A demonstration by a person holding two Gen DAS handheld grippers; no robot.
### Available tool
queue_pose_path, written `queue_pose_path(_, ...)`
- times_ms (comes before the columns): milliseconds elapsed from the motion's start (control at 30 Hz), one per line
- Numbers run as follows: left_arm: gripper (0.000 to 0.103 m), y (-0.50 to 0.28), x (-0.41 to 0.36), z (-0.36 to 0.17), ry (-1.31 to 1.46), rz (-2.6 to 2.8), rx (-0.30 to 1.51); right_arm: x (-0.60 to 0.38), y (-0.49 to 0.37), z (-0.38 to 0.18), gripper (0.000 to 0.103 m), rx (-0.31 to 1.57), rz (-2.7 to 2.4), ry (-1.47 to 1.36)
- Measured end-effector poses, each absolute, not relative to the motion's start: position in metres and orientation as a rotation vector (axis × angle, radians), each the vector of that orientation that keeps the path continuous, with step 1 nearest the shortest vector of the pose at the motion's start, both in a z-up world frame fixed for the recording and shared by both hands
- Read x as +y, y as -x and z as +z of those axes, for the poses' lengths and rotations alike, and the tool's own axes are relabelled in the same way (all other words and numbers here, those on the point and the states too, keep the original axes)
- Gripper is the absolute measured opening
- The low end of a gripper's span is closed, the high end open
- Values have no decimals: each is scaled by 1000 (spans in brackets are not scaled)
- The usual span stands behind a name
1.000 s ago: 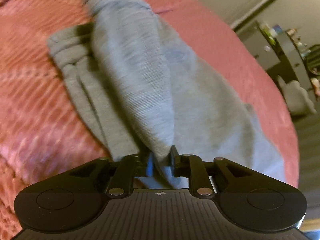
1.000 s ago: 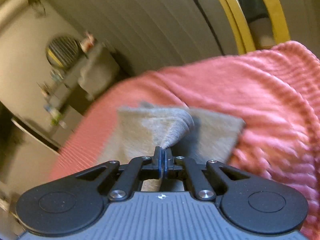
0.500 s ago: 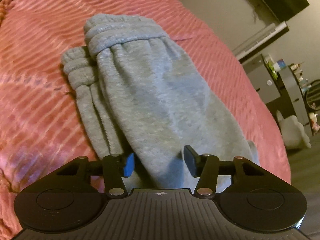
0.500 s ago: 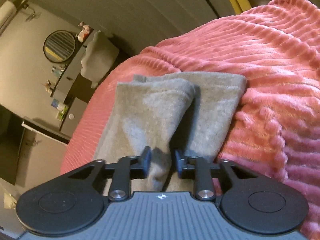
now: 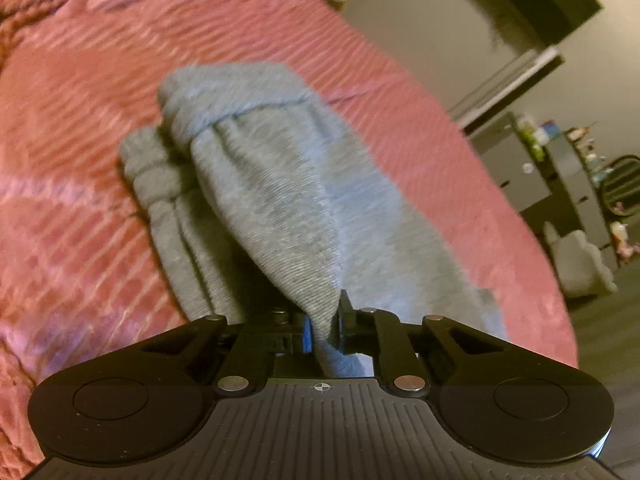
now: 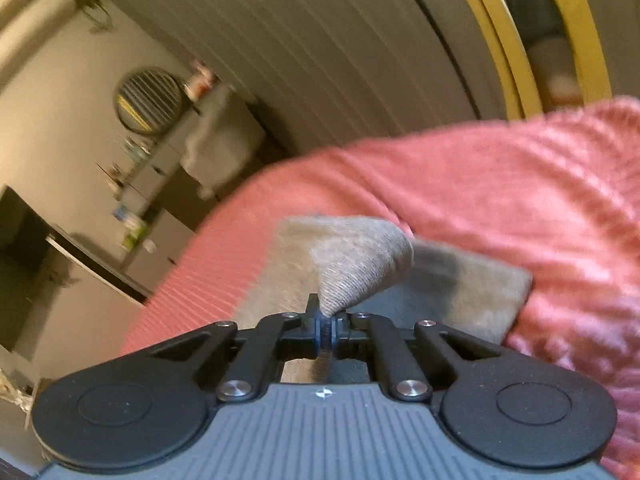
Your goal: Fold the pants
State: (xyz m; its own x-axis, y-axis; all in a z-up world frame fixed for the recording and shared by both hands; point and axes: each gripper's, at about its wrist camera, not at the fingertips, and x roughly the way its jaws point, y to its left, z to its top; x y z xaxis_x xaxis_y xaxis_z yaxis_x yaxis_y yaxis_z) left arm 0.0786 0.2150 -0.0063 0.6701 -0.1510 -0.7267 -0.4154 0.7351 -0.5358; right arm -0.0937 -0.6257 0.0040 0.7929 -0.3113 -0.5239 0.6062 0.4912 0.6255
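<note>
Grey sweatpants [image 5: 276, 200] lie partly folded on a pink ribbed bedspread [image 5: 72, 128], their gathered waistband at the far end. My left gripper [image 5: 323, 326] is shut on a pinch of the near fabric, which rises in a tent from the bed. In the right wrist view the same grey pants [image 6: 360, 264] lie near the bed's edge. There my right gripper [image 6: 328, 326] is shut on a fold of the cloth, lifted into a cone above the flat layer underneath.
The pink bedspread [image 6: 500, 200] drops off toward the floor beyond the pants. Across the room stand a grey dresser [image 5: 528, 176] with small items on top, a round mirror [image 6: 148, 100] and a pale soft shape [image 5: 580, 268] on the floor. A gold-framed mirror [image 6: 520, 40] leans behind the bed.
Both grippers opened half a second ago with the pants lying flat, then closed again on the cloth. Each now lifts a pinch of fabric off the bed.
</note>
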Motion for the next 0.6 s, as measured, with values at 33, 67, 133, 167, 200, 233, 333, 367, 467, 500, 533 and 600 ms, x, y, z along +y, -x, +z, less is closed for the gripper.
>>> queue_pose_path(33, 14, -76, 214, -3, 740, 154, 836, -625, 100, 9, 4, 348, -569, -893)
queue_pose_path(67, 14, -73, 215, -2, 735, 149, 838, -624, 107, 11, 4, 343, -585, -872)
queue_pose_path(133, 15, -69, 217, -7, 736, 154, 865, -620, 115, 6, 4, 374, -640, -789)
queue_pose_path(167, 20, -68, 219, -13, 733, 172, 897, -619, 116, -1, 4, 405, -657, -769)
queue_pose_path(200, 27, -69, 222, -20, 745, 203, 945, -620, 114, -12, 4, 452, -669, -758)
queue_pose_path(233, 28, -68, 230, -29, 810, 234, 998, -622, 109, -23, 5, 518, -682, -750)
queue_pose_path(333, 40, -56, 246, -27, 909, 265, 967, -625, 104, -44, 6, 609, -716, -729)
queue_pose_path(367, 57, -52, 247, -19, 861, 307, 953, -623, 108, -38, 16, 583, -736, -741)
queue_pose_path(467, 69, -39, 243, 12, 655, 479, 871, -621, 119, -14, 28, 503, -822, -716)
queue_pose_path(500, 70, -35, 240, 24, 590, 544, 829, -620, 118, -5, 28, 481, -832, -689)
queue_pose_path(533, 71, -33, 236, 33, 553, 590, 784, -619, 118, 3, 28, 467, -826, -672)
queue_pose_path(600, 87, -30, 221, 49, 508, 632, 678, -611, 110, 18, 28, 418, -758, -643)
